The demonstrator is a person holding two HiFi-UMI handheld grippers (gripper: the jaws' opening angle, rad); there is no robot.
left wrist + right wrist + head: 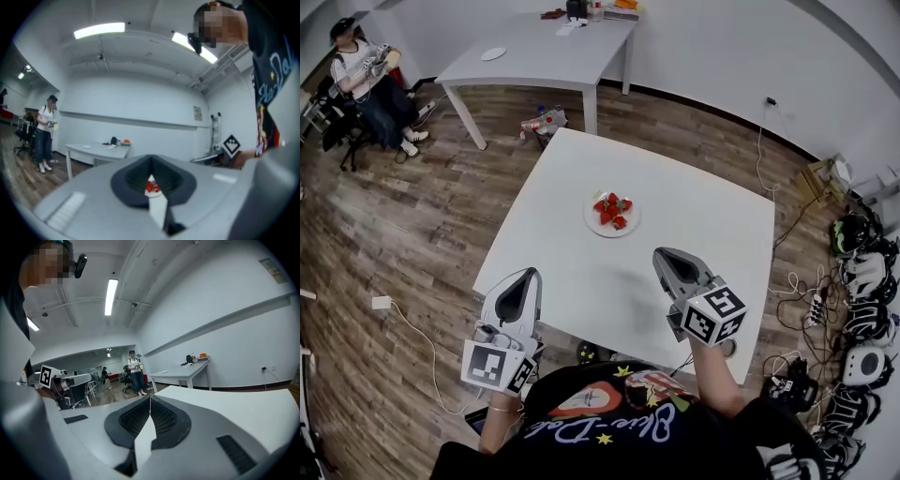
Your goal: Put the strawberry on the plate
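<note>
Right fingers (136,418): pressing fully together, the pads meeting in a thin line and gripping nothing. Only white table top is showing through the slot below the tips.
Left fingers (129,180): meeting at the tips too and carrying nothing. A speck of red fruit is peeking through the wedge-shaped slot between them, far ahead on the table.
Wooden floor (412,216): stretching all around the scene, with a small white box (382,303) lying on it to the left, a cord trailing from it.
White table (581,291): standing right in front of the person, its near half bare under both tools.
Far table (544,56): standing against the back wall, bearing a few small items at its far end.
Bystander (366,75): waiting in the far left corner beside a black chair, wearing a white top and dark trousers.
Headgear (867,272): lying in a row along the right wall, black and white, with cables running beside it.
Right gripper (659,253): hovering over the near right part of the white table, tips aiming toward the plate and well apart from it.
Left gripper (532,273): hanging over the near left corner of the white table, also well apart from the plate.
Plate (592,221): sitting near the middle of the white table, ahead of both grippers and between their lines of aim.
Strawberries (612,212): lying clustered on the plate, several of them, red and touching one another.
</note>
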